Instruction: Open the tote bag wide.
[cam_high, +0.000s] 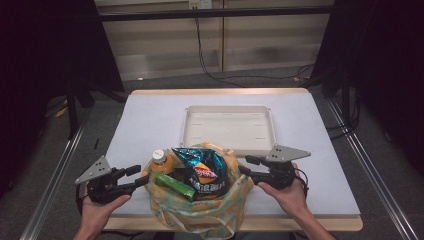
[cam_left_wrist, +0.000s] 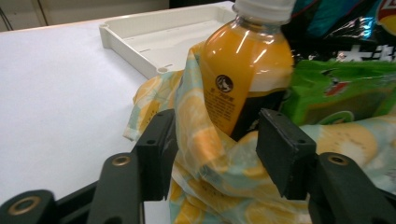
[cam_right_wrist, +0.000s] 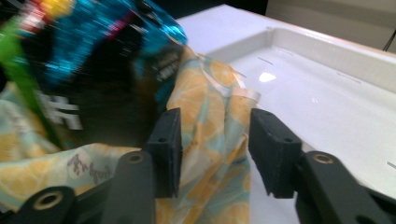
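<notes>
A white-topped counter (cam_high: 150, 120) stands in a dim room, with a shallow cream plastic tray (cam_high: 228, 129) on it. Both hands come in low from the near edge. The left claw (cam_high: 141, 176) and right claw (cam_high: 246, 166) flank the yellow lemon-print fabric bag (cam_high: 200, 212), each spread around a fold of its cloth without pinching it.

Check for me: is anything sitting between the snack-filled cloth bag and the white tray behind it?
Nothing visible does. The cloth bag already sits against the near rim of the white tray, whose floor looks bare.
</notes>
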